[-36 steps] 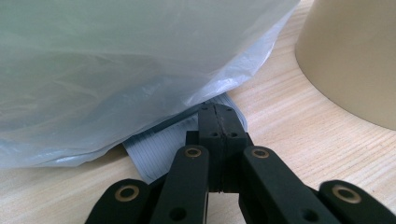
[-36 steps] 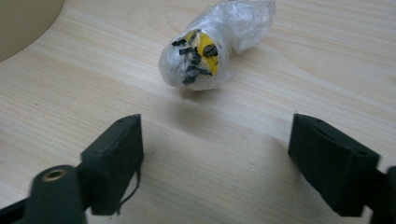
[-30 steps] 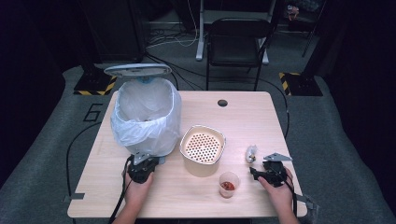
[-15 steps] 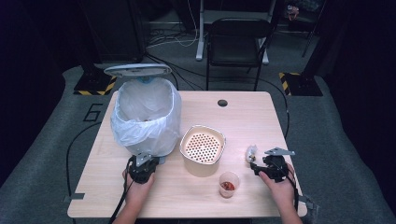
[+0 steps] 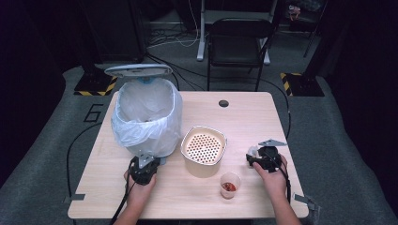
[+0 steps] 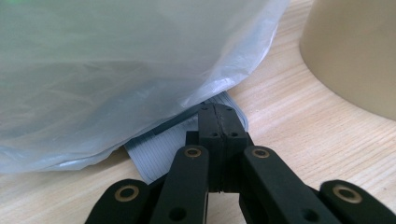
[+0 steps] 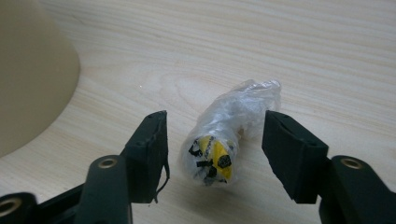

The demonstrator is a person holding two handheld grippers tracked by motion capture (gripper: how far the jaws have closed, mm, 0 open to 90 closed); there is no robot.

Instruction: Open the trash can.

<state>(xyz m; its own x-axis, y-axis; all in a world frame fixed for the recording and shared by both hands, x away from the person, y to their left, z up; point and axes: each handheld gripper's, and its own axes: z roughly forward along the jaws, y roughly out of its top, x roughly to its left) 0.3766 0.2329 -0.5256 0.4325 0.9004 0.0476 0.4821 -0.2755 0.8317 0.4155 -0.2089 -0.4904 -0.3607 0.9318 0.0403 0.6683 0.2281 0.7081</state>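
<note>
Right gripper [image 7: 212,140] jaws are half-open and have just been closing, with the crumpled wrapper [image 7: 229,135] between the pads, untouched, on the table [image 7: 280,46]. Its long axis runs away along the jaws. Left gripper [image 6: 218,122] is closed at the bin bag [image 6: 116,70].

At twelve o'clock we see a black chair [image 5: 239,47]; mid-table the perforated beige basket [image 5: 203,151], a small cup [image 5: 229,184] at five o'clock of it.

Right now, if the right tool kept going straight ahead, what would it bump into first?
The crumpled plastic wrapper, with something yellow and black inside. It lies on the table between the right tool's open jaws, not yet touched. Past it looks like bare wood.
</note>
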